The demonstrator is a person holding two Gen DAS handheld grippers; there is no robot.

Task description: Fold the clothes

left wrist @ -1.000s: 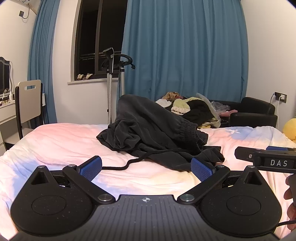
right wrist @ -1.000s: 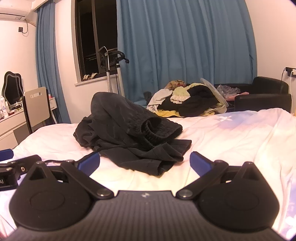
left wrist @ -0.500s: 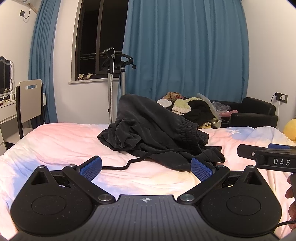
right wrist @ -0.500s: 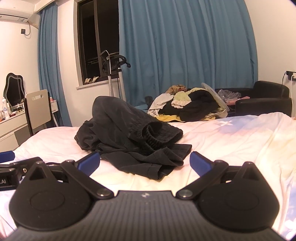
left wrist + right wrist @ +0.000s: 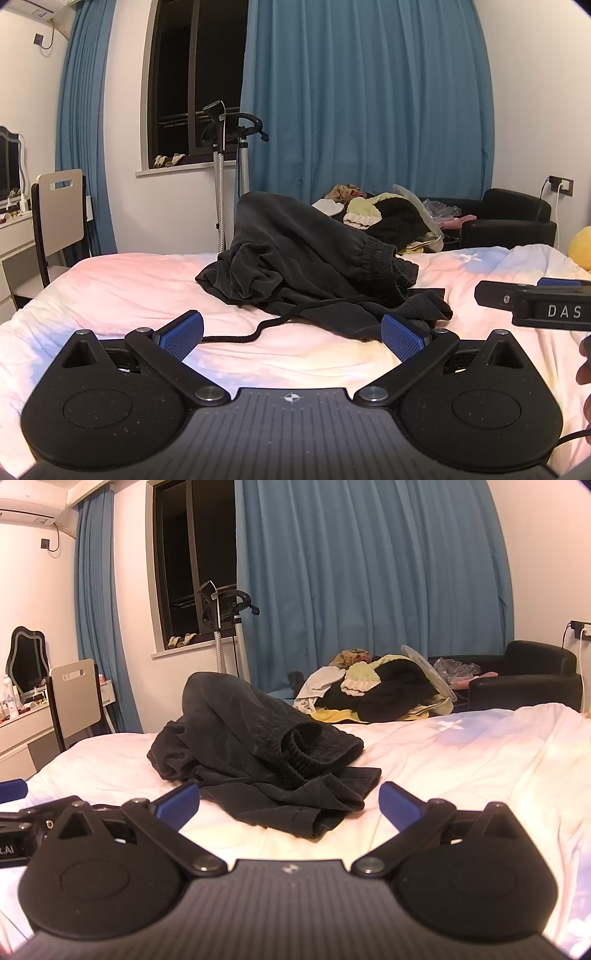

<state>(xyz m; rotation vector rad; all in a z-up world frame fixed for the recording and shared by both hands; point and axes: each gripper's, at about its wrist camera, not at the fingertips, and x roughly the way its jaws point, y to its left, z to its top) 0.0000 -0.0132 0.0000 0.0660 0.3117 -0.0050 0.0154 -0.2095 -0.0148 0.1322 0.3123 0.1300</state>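
A crumpled pair of black sweatpants lies heaped in the middle of the bed, its ribbed waistband up and a black drawstring trailing toward me. My left gripper hovers low over the sheet just short of the heap, open and holding nothing. My right gripper is also open and empty, its blue pads either side of the nearest fold of the pants. The right gripper's body shows at the right edge of the left wrist view.
Beyond the bed a pile of mixed clothes lies by a black armchair. A garment steamer stand is at the window, with blue curtains behind. A chair and dresser stand left. A yellow plush sits at the far right.
Both grippers have risen and tilted up slightly, so the pants sit a little lower in each view. Nothing was grasped and the clothing has not moved.
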